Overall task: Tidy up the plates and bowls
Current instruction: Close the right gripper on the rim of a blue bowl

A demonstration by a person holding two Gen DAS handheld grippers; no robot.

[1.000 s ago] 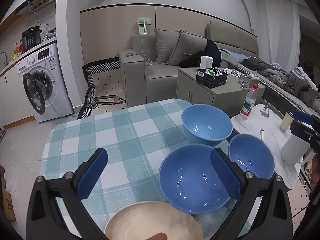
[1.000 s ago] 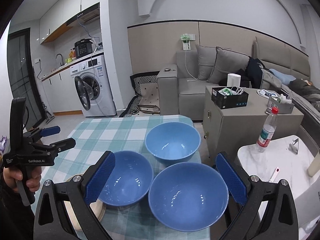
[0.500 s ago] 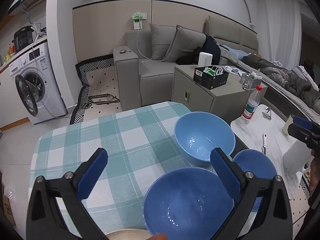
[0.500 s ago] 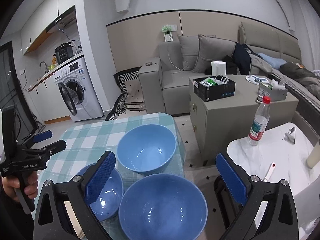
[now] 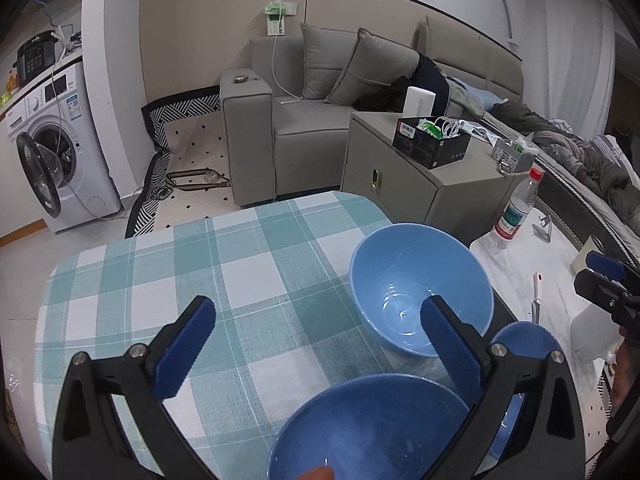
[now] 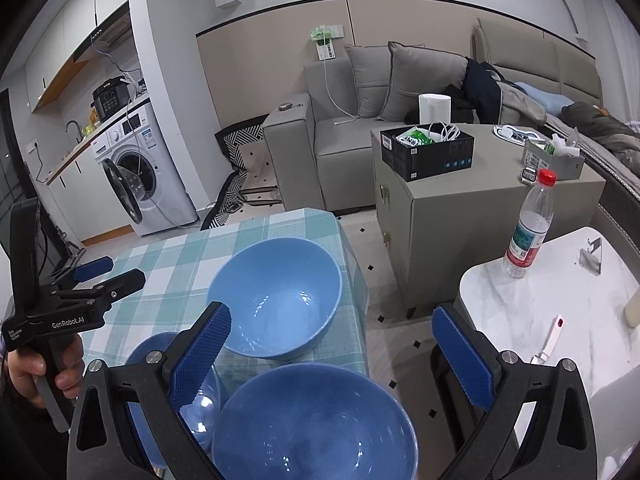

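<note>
Stacking looks to be the step in hand: three glossy blue bowls, all empty, sit on the green-checked tablecloth (image 5: 224, 280). The far bowl (image 6: 276, 300) stands near the cloth's right edge, with a near bowl (image 6: 316, 424) and a smaller bowl (image 6: 160, 360) just beside it. Left gripper (image 5: 316, 356) and right gripper (image 6: 332, 352) both gape wide, holding nothing. Judgement: pinch one rim and lower it level.

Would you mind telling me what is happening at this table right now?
A person holds a gripper in each hand over three blue bowls on a checked tablecloth. The left gripper and right gripper are both open and hold nothing. The far bowl sits near the table's corner, with two more bowls nearer the grippers.
</note>
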